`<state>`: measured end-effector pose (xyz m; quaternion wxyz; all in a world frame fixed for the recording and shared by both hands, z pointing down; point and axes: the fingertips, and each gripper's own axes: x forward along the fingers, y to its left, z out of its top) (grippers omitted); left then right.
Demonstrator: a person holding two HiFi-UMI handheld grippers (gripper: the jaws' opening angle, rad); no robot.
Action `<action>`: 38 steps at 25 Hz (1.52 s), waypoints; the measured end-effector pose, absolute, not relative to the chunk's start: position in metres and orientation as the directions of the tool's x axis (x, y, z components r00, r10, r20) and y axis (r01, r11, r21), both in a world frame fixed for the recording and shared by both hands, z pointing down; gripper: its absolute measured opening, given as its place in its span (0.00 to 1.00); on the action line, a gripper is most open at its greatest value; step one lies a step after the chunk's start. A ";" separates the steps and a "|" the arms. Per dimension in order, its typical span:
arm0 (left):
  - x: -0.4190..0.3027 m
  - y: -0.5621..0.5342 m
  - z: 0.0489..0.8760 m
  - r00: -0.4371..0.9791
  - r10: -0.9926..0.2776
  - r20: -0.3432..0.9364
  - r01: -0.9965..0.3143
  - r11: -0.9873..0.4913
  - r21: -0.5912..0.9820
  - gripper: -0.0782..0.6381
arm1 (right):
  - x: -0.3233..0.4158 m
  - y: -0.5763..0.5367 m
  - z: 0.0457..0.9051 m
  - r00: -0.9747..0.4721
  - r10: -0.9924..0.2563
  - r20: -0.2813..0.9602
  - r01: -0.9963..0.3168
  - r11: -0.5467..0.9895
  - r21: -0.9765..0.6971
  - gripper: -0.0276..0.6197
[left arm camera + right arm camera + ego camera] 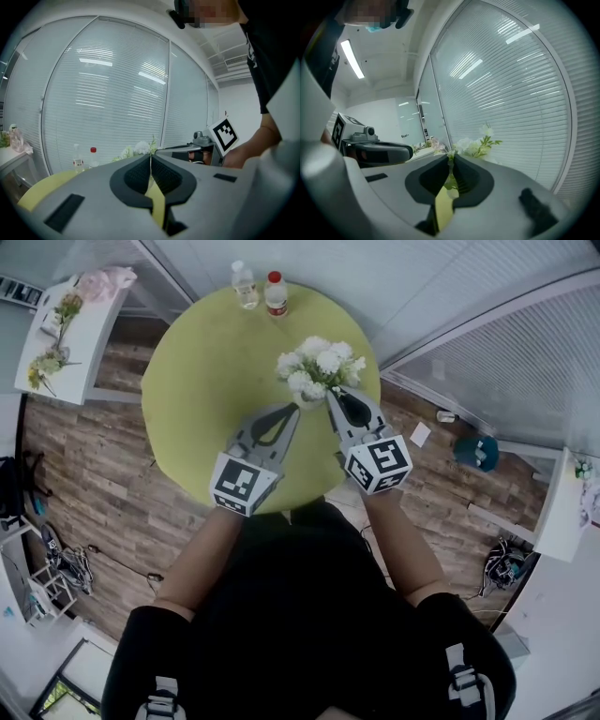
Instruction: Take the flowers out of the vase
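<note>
Your left tongs (296, 411) point toward 1 o'clock, jaws pressed together. Your right tongs (332, 396) point toward 11 o'clock, clamped on flower stems (449, 180). Both forearms reach forward.

Office: glass partitions (497, 84) with blinds (108, 93)

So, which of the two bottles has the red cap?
The right-hand bottle in the head view; the left-hand bottle has a pale cap.

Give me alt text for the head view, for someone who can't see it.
From above, a person's right tongs grip white flowers at their base over a round green table, with the left tongs shut beside them. Two bottles stand at the far edge.
</note>
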<state>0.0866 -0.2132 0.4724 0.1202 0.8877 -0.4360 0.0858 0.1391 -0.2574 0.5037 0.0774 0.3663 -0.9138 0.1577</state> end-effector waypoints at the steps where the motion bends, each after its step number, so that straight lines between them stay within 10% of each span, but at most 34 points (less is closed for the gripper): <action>1: 0.086 -0.213 0.471 0.605 -0.754 0.255 -0.795 -0.592 0.136 0.13 | 0.139 -0.257 0.502 -0.721 -0.645 0.252 -0.692 0.686 -0.226 0.10; 38: 0.045 -0.195 0.391 0.608 -0.782 0.134 -0.793 -0.607 0.055 0.13 | 0.119 -0.245 0.402 -0.685 -0.718 0.122 -0.726 0.686 -0.040 0.10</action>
